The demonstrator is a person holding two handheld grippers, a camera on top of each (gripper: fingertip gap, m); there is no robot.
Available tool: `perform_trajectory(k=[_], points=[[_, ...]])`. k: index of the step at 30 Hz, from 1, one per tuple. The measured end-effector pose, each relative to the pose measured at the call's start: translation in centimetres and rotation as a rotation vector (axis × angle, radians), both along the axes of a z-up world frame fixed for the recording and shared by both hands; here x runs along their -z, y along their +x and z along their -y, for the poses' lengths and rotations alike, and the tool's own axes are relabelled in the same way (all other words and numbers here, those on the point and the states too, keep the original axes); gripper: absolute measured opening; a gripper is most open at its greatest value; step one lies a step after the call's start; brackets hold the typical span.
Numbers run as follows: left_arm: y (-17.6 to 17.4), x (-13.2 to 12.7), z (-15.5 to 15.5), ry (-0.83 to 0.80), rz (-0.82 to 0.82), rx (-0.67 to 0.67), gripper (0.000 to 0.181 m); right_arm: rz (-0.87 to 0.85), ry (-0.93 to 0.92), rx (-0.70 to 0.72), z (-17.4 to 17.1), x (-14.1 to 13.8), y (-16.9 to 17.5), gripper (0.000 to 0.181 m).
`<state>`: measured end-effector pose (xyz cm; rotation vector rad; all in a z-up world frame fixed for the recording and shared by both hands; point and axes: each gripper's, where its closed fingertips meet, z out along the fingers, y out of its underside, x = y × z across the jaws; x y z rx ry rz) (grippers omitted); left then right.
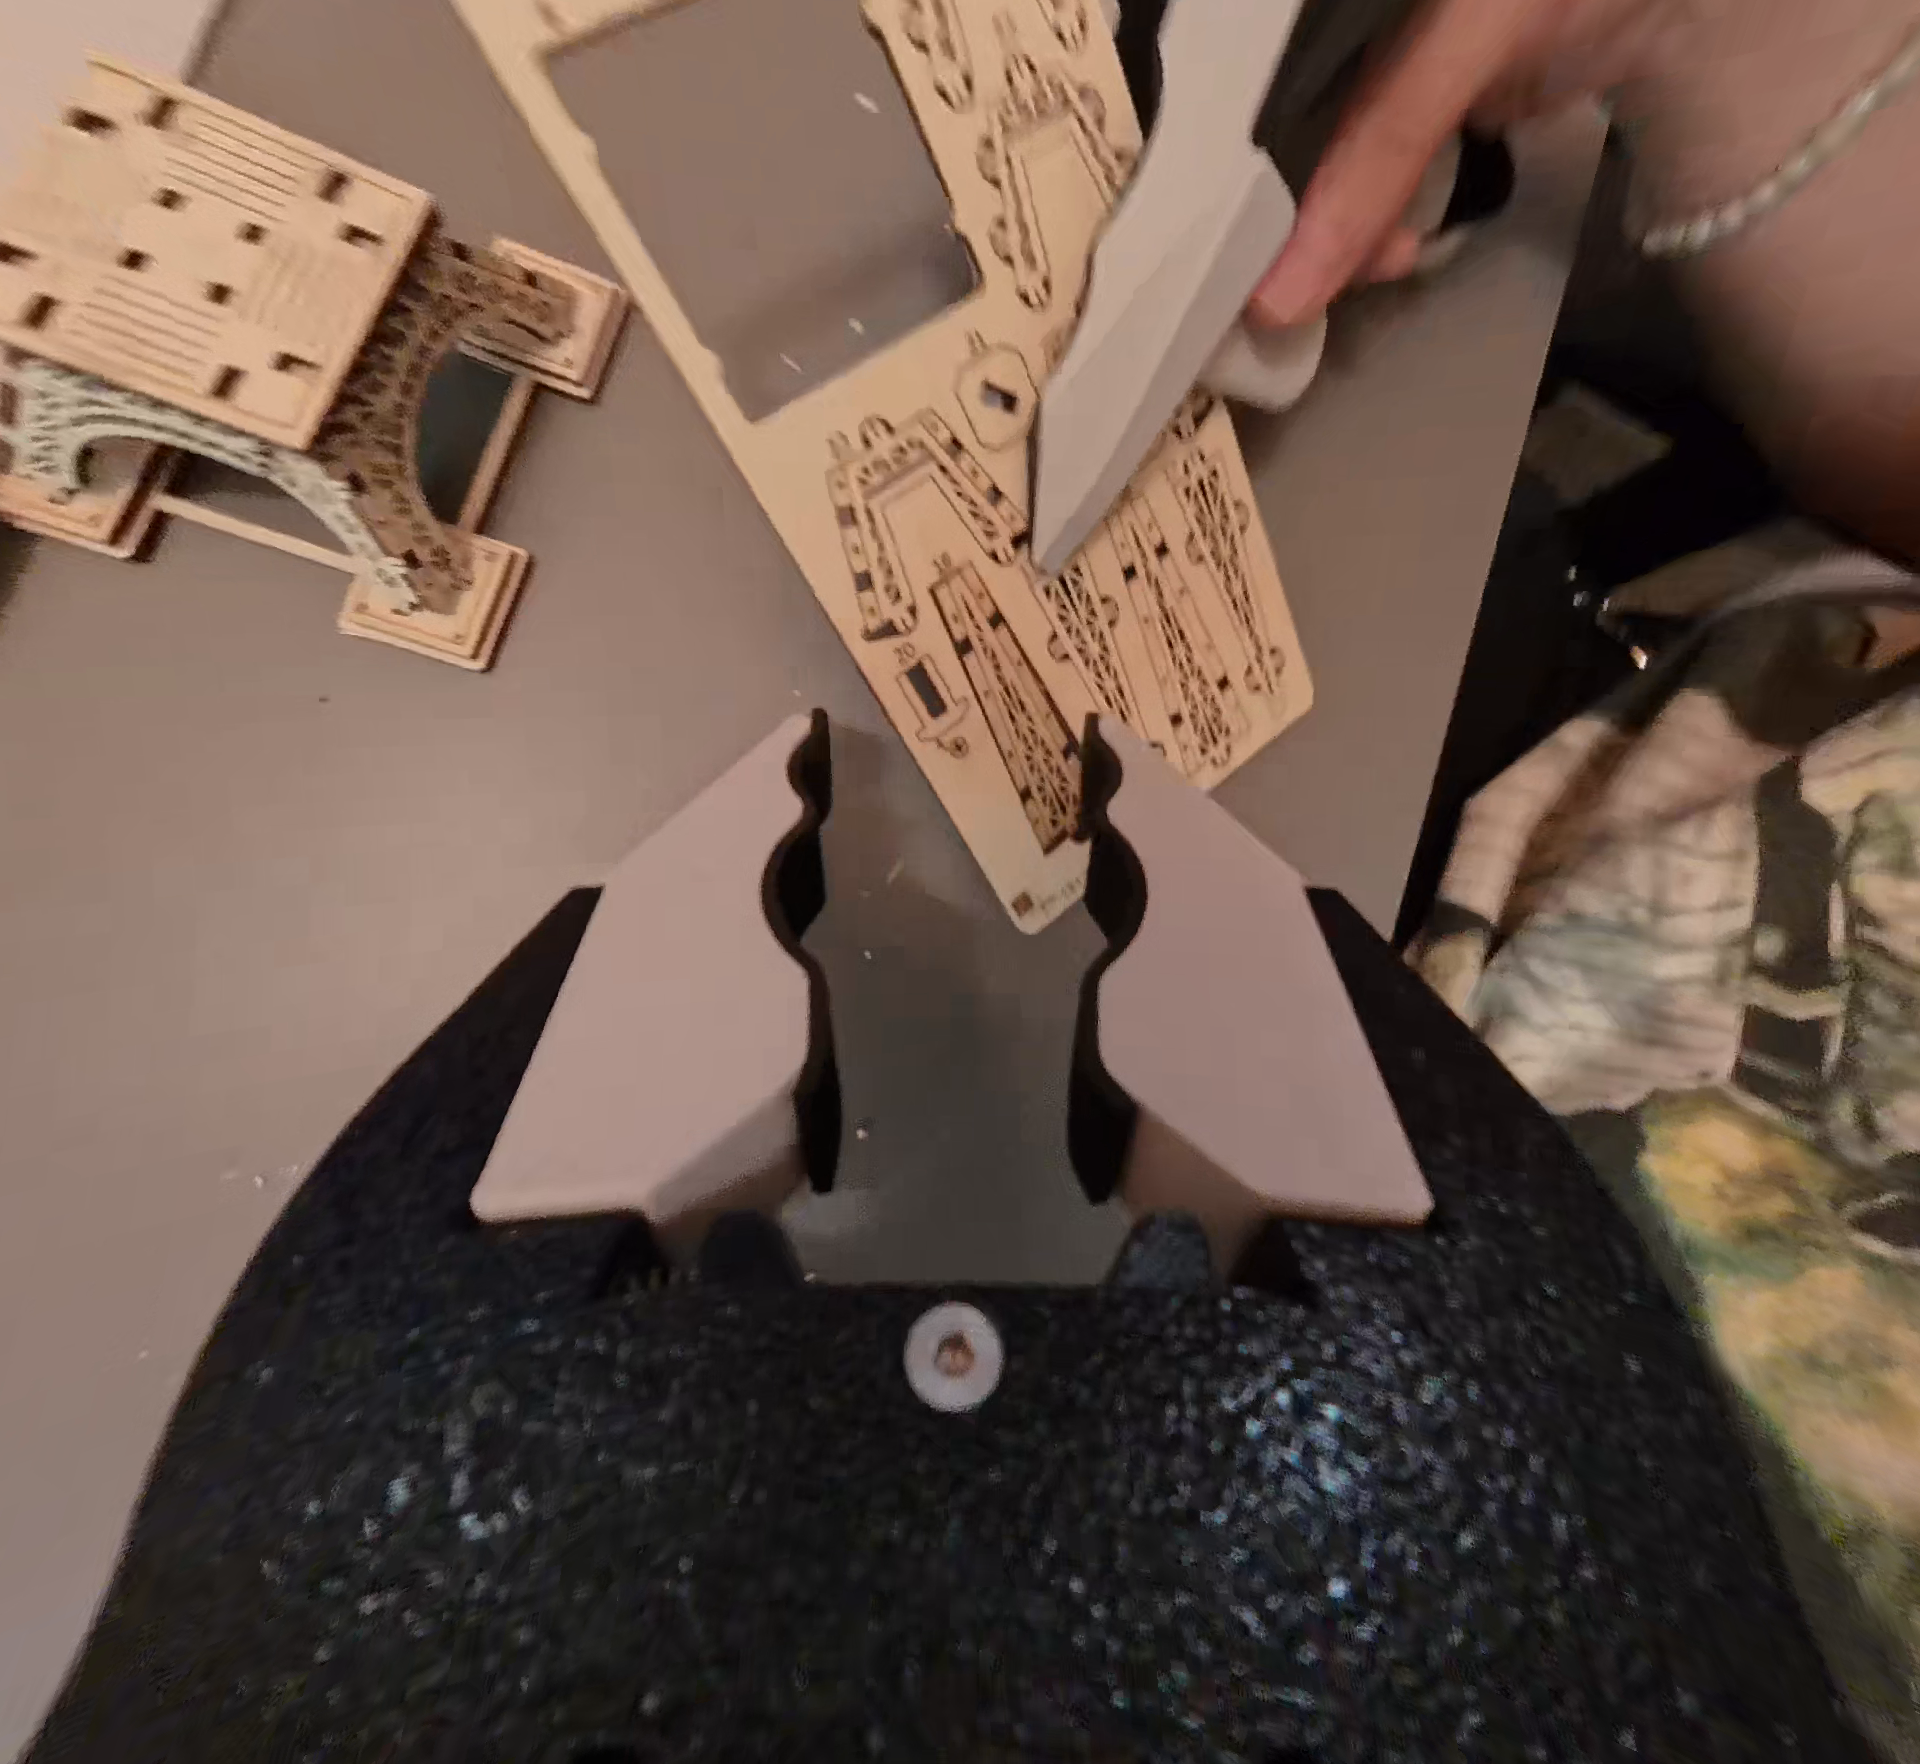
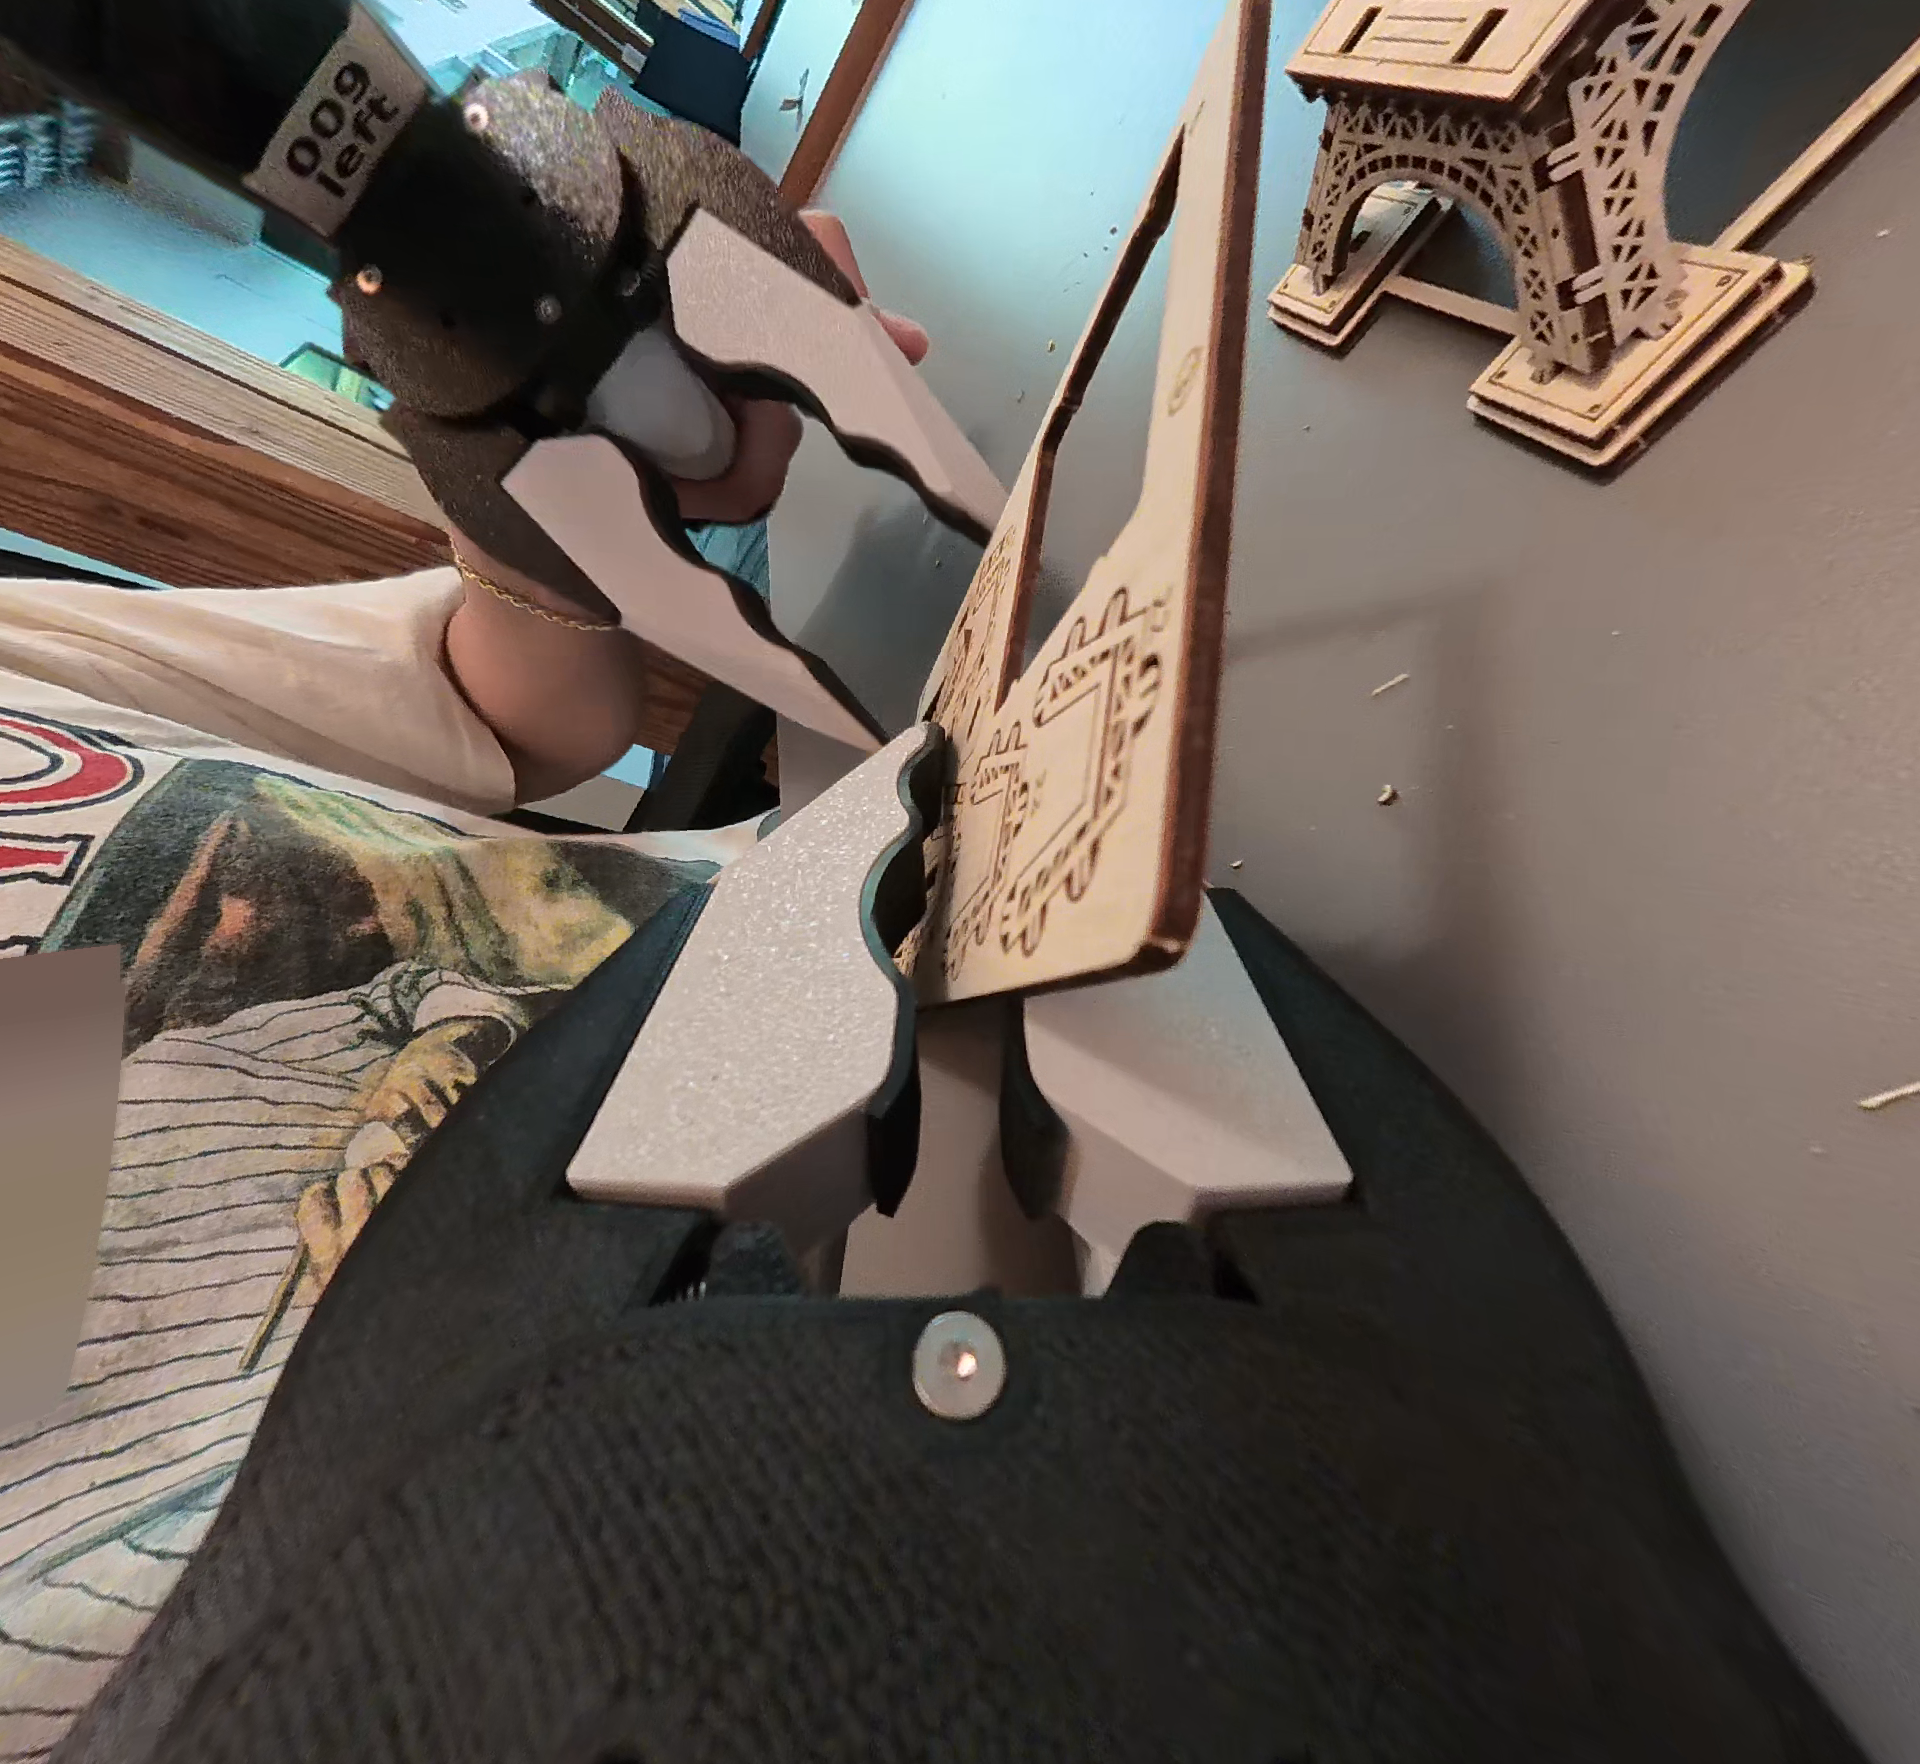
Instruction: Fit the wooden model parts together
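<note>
1. The wooden parts sheet (image 2: pixel 1081 821) is held up off the grey desk (image 2: pixel 1558 883), clamped near one short end by the right tongs (image 2: pixel 961 893). The tongs are closed down to the thickness of the sheet, one finger on each face.
2. In the right wrist view the sheet stands on edge. Its long axis runs away from the camera and upward, towards the far side of the desk, and its dark cut edge faces right.
3. In the left wrist view the same sheet (image 1: pixel 862 343) shows its broad face. It runs from a corner near the left tongs (image 1: pixel 956 893) up to the top of the picture, leaning slightly left. A large rectangular cut-out sits in its far half, and engraved lattice pieces fill the near half and the right-hand strip.
4. The left tongs are wide open and hold nothing. The sheet's near corner lies just beside the tip of their right finger.
5. Only the left wrist view shows the right tongs (image 1: pixel 1049 561) from outside, with a hand (image 1: pixel 1558 52) on the handle and the finger pointing down onto the sheet.
6. Only the right wrist view shows the sheet's thin edge and the left tongs (image 2: pixel 935 623) gaping just behind it.
7. The partly built tower base (image 2: pixel 1538 135) stands on the desk, well apart from the sheet. It is at upper right in the right wrist view and at far left (image 1: pixel 239 364) in the other.
</note>
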<state>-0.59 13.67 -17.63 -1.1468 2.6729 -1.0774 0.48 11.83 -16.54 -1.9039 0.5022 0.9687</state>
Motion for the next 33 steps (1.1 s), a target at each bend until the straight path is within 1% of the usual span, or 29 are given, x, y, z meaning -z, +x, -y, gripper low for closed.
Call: perform_trajectory(k=[1, 3, 5, 7, 8, 9, 10, 12, 14, 16, 19, 21, 22, 24, 25, 26, 28, 29, 31, 32, 33], points=[[0.4, -0.3, -0.1, -0.017, 0.015, -0.028, 0.045, -0.001, 0.000, 0.000, 0.0, 0.0, 0.0, 0.005], [1.4, -0.6, -0.7, 0.002, 0.057, -0.074, 0.047, -0.002, 0.001, -0.001, 0.0, 0.0, 0.0, 0.004], [1.6, -0.1, -0.8, 0.040, 0.064, -0.067, 0.048, -0.002, 0.002, -0.002, 0.0, 0.0, 0.0, 0.005], [1.5, 0.5, -0.6, 0.067, 0.047, -0.053, 0.054, 0.000, -0.003, -0.006, 0.0, 0.1, -0.1, 0.005], [1.6, 0.6, -0.5, 0.074, 0.046, -0.048, 0.053, 0.000, -0.004, -0.005, 0.0, 0.1, -0.1, 0.005], [1.7, 0.6, -0.6, 0.102, 0.062, -0.045, 0.055, 0.001, -0.006, -0.002, 0.0, 0.1, -0.1, 0.004], [1.7, 0.5, -0.5, 0.128, 0.083, -0.028, 0.053, 0.002, -0.007, -0.002, 0.0, 0.1, 0.0, 0.005], [1.6, 0.3, -0.1, 0.162, 0.112, 0.001, 0.044, 0.000, -0.006, 0.008, 0.1, 0.1, 0.1, 0.005], [1.5, 0.3, 0.1, 0.174, 0.115, 0.013, 0.038, -0.002, -0.004, 0.012, 0.1, 0.1, 0.2, 0.004], [1.2, 0.3, 0.4, 0.132, 0.075, 0.012, 0.030, 0.002, 0.002, 0.011, 0.1, 0.0, 0.2, 0.003], [1.1, 0.4, 0.5, 0.062, 0.036, -0.019, 0.028, 0.007, 0.005, 0.016, 0.1, -0.1, 0.2, 0.003], [1.1, 0.3, 0.5, 0.062, 0.052, -0.024, 0.028, 0.011, 0.011, 0.014, 0.1, -0.2, 0.2, 0.003], [1.2, 0.2, 0.3, 0.088, 0.080, -0.020, 0.030, 0.013, 0.014, 0.012, 0.1, -0.2, 0.2, 0.002], [1.8, -0.1, -0.5, 0.133, 0.132, -0.069, 0.045, 0.015, 0.008, 0.008, 0.0, -0.1, 0.1, 0.004], [2.0, -0.4, -0.6, 0.101, 0.133, -0.096, 0.050, 0.013, 0.002, 0.010, 0.0, 0.0, 0.1, 0.005], [2.2, -0.8, -0.5, 0.040, 0.118, -0.124, 0.051, 0.011, 0.001, 0.010, 0.0, 0.0, 0.2, 0.005], [2.4, -1.3, -0.3, -0.071, 0.066, -0.169, 0.048, 0.009, 0.002, 0.010, 0.0, 0.0, 0.1, 0.005], [2.5, -1.3, -0.5, -0.088, 0.048, -0.181, 0.047, 0.008, 0.002, 0.009, 0.0, 0.0, 0.1, 0.005], [2.7, -1.6, -0.8, -0.092, 0.084, -0.201, 0.043, 0.007, 0.002, 0.009, 0.0, 0.0, 0.2, 0.005], [2.7, -1.9, -0.8, -0.088, 0.115, -0.196, 0.037, 0.007, 0.002, 0.009, 0.0, 0.0, 0.1, 0.005], [2.3, -2.3, -0.3, -0.093, 0.142, -0.150, 0.024, 0.006, 0.002, 0.009, 0.0, 0.0, 0.2, 0.005]])
